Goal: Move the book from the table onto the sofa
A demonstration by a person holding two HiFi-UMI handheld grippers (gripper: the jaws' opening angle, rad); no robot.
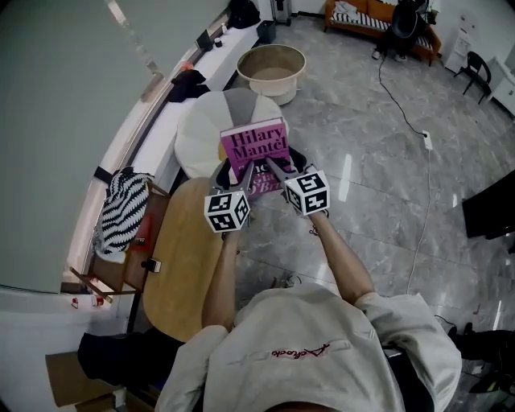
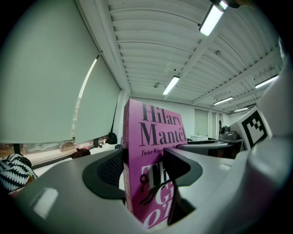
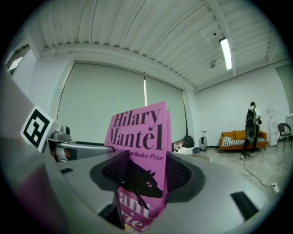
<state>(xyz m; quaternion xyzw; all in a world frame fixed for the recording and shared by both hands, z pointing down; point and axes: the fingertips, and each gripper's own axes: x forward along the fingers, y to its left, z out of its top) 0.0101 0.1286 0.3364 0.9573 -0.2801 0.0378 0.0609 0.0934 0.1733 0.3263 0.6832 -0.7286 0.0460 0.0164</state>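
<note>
A magenta paperback book with "Hilary Mantel" on its cover is held up in the air, upright, between both grippers. My left gripper is shut on its lower left part, the jaws pressing either side of the book. On the lower right part my right gripper is shut the same way, its dark pads against the cover. The orange sofa stands far off at the back of the room, also in the right gripper view as the sofa.
A wooden oval table lies below left of the grippers, with a white round pouf and a beige tub beyond. A person stands before the sofa. A cable runs across the marble floor.
</note>
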